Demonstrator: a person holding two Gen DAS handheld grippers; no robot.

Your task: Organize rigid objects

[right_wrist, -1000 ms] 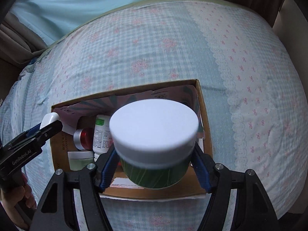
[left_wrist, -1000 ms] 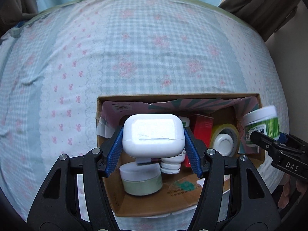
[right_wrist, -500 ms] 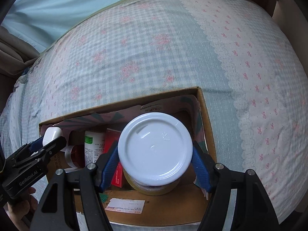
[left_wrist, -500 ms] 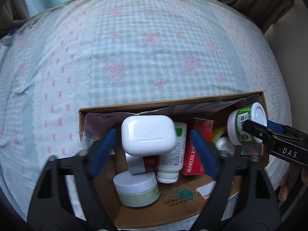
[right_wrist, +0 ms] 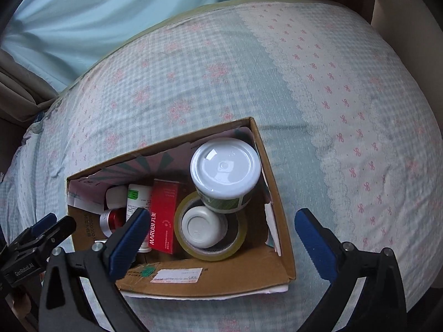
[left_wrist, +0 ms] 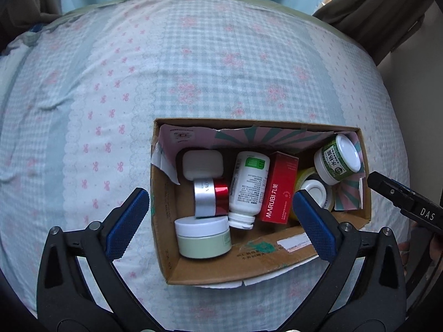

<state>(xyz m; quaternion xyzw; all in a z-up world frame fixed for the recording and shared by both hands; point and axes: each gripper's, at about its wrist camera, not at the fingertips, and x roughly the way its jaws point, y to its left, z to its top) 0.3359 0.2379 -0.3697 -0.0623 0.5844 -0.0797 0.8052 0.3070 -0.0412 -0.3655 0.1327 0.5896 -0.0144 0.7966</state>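
A cardboard box (left_wrist: 238, 272) (right_wrist: 279, 193) lies on the bed. Inside it lie a white earbud case (left_wrist: 202, 163), a silver and red jar (left_wrist: 211, 197), a pale green cream jar (left_wrist: 203, 238), a white pill bottle (left_wrist: 247, 185), a red MARUBI carton (left_wrist: 279, 188) (right_wrist: 164, 215), a tape roll (right_wrist: 210, 249) around a small white jar (right_wrist: 200, 227), and a green-labelled white-lidded jar (left_wrist: 337, 159) (right_wrist: 225, 171). My left gripper (left_wrist: 221, 215) is open and empty above the box. My right gripper (right_wrist: 221, 235) is open and empty above the box's right end.
The bed (left_wrist: 221, 69) has a blue checked sheet with pink flowers. A light blue curtain (right_wrist: 97, 13) hangs behind it. Brown drapes (left_wrist: 387, 8) hang at the back right. A beige wall (right_wrist: 409, 5) borders the right side.
My left gripper opened and let the earbud case drop into the box. My right gripper opened and let the green-labelled jar go into the box's right end. Both grippers drew back.
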